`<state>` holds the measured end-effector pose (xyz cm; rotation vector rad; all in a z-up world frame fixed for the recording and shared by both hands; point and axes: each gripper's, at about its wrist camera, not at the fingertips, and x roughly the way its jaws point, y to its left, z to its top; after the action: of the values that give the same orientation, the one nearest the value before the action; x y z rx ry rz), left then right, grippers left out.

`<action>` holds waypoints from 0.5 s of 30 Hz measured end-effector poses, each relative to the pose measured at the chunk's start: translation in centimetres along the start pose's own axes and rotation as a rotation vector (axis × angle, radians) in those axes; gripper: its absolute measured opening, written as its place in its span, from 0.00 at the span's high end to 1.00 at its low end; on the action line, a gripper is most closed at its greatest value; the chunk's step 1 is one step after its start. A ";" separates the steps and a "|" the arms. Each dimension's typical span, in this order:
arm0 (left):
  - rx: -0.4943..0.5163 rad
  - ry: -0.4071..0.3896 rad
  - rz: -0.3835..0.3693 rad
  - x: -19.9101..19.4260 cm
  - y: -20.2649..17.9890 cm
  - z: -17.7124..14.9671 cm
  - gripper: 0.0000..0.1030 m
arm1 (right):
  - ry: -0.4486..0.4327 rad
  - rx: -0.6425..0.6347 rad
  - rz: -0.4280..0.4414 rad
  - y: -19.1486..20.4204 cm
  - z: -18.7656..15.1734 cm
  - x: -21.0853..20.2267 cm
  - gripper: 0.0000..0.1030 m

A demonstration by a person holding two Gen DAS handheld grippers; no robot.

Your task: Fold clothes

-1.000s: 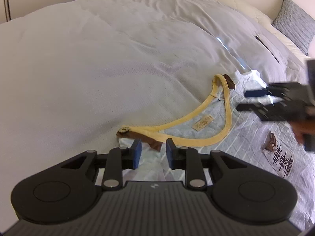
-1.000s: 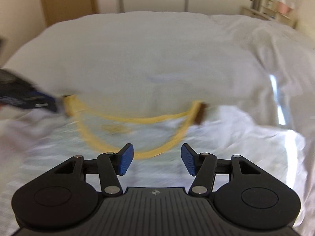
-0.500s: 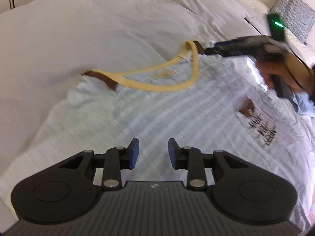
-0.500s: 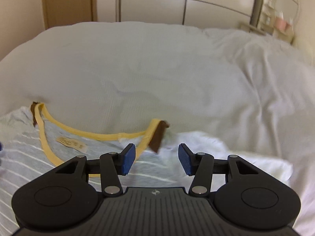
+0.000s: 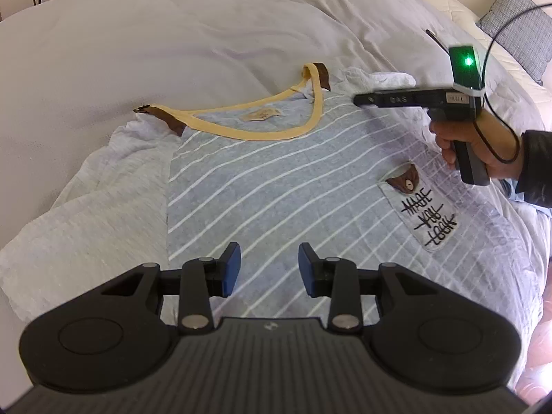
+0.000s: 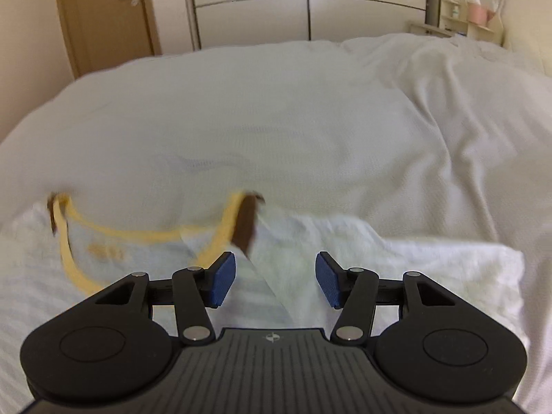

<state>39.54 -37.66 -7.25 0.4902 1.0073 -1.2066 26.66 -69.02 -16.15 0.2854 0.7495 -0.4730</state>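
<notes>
left gripper (image 5: pixel 269 269) nearest, above the shirt's (image 5: pixel 276 186) chest, jaws opening with nothing between them. right gripper (image 6: pixel 275 281) over the shoulder, also opening, empty. shirt lies face up and flat on the bed (image 5: pixel 172 34), sleeves spread, yellow collar (image 5: pixel 255 131) at the far end. no fold made yet; all folds remain.

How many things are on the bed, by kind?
Striped T-shirt: 1
Grey cushion: 1
Handheld grippers above the white duvet: 2, the left gripper and the right gripper
Total: 4
</notes>
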 end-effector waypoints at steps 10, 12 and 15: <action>0.023 0.025 -0.001 -0.2 -4.5 -1.0 0.68 | 0.021 0.337 -0.096 -12.9 -4.9 -4.0 0.49; 0.032 0.020 0.003 -0.5 -5.8 -1.4 0.67 | 0.033 0.330 -0.152 -13.6 -5.7 -5.3 0.49; 0.081 0.034 0.013 -1.0 -8.1 -2.8 0.66 | 0.018 0.348 -0.128 -13.3 -6.6 -8.4 0.48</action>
<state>30.96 -37.64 -6.31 0.5813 0.9858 -1.2343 10.68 -75.15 -15.88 0.5694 0.7040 -0.7246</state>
